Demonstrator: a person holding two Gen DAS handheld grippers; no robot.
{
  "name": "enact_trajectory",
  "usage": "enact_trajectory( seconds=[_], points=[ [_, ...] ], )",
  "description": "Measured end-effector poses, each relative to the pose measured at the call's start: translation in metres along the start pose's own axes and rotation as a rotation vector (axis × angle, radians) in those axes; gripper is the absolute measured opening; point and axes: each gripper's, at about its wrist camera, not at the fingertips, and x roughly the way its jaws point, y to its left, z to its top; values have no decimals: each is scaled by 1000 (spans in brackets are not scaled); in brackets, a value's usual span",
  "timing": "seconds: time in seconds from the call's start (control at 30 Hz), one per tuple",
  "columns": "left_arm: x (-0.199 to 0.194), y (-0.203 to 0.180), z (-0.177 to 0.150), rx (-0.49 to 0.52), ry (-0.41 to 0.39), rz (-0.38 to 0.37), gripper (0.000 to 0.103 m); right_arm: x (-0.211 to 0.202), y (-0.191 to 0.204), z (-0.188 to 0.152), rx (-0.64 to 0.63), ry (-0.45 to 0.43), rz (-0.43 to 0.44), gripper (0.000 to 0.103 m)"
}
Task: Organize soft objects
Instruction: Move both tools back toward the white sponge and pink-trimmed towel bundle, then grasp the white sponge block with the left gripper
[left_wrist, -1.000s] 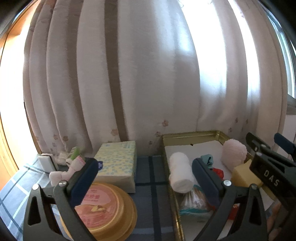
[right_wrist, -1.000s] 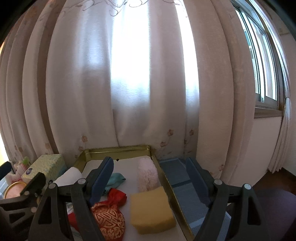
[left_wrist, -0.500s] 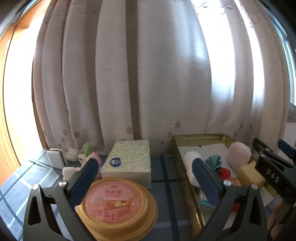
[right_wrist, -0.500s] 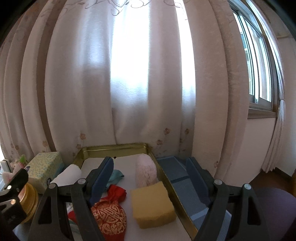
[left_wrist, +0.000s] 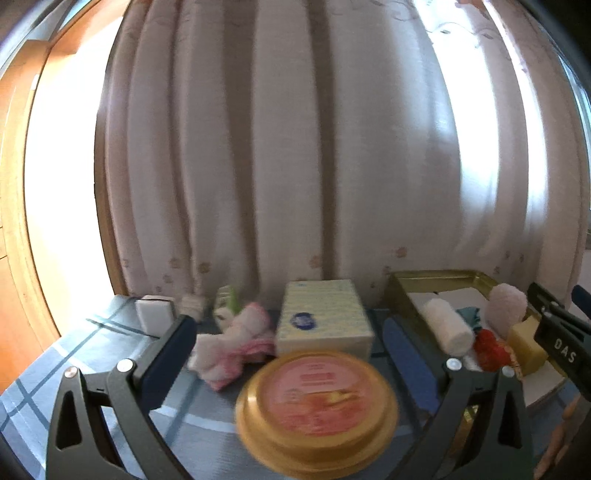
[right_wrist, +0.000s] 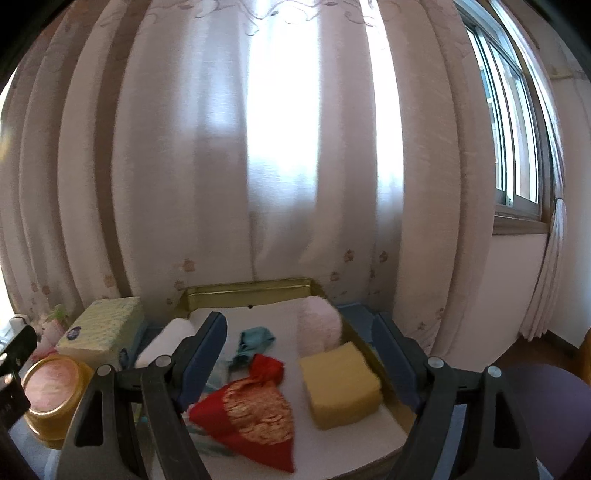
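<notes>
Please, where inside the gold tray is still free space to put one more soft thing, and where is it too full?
Free: the white liner at the back of the tray, between its back wall and the teal cloth; also a strip in front of the yellow sponge. Crowded: the left side, with the white roll and red pouch.

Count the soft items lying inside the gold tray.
5 clearly: white towel roll left, teal cloth middle, pink fluffy roll back right, red pouch front, yellow sponge right. The gripper may hide more in the tray.

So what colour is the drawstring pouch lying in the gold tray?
Red with gold patterning; the pouch shows best in the right wrist view.
</notes>
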Motion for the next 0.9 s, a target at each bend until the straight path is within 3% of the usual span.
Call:
enact_trajectory(
  seconds=[0.47, 0.9],
  points=[
    [7, 75, 0, -20, 2, 100, 102, -23, 52, -5, -27, 9, 66, 82],
    [22, 152, 3, -24, 24, 241, 102, -46, 130, -12, -105, 23, 260, 82]
  ],
)
